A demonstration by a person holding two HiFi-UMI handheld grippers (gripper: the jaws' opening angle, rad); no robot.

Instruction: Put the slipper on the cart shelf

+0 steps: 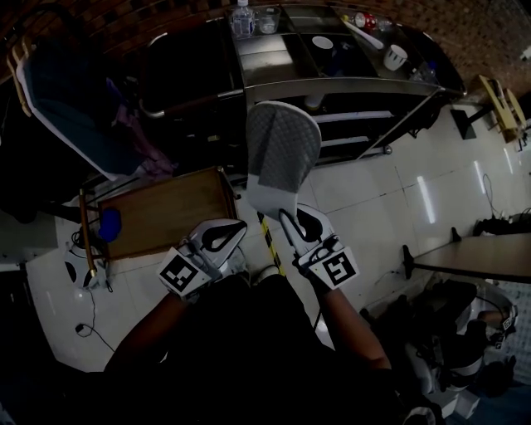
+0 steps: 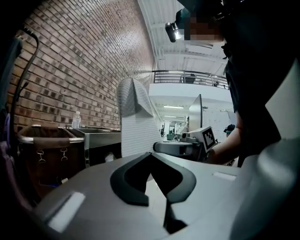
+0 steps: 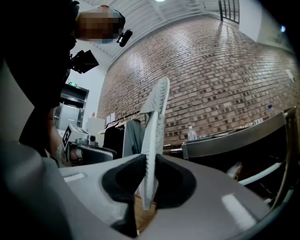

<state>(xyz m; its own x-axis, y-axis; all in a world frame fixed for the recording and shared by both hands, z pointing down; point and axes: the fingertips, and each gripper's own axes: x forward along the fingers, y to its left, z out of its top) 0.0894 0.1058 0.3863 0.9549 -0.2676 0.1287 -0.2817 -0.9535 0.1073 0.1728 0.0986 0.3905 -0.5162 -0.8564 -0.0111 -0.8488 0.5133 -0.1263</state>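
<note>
Slipper (image 1: 282, 153) first: it hangs in the air just short of the cart (image 1: 365, 81), toe end nearest the cart's open side, heel end farthest from it and pinched in the right tongs (image 1: 286, 217), which are clenched on the sole so that the slipper stands on edge between them. The left tongs (image 1: 217, 241) sit beside the right pair on the side away from the cart, closed together with nothing in them. Judging from this, the carry is nearly over and the placing is not yet begun. The grip is at one end only, so the long toe end can swing; a firm, steady clamp and a slow approach would suit. The cart's top carries a bottle (image 1: 241, 18) and a cup (image 1: 396, 56), so the shelf (image 1: 353, 117) under that top looks the better target, though shadow hides how much room it has. Leading with the toe, turning the sole flat, and letting it rest on the shelf before the right tongs release should stop it dropping or tipping off the cart's edge; the free left tongs could steady the toe.
</note>
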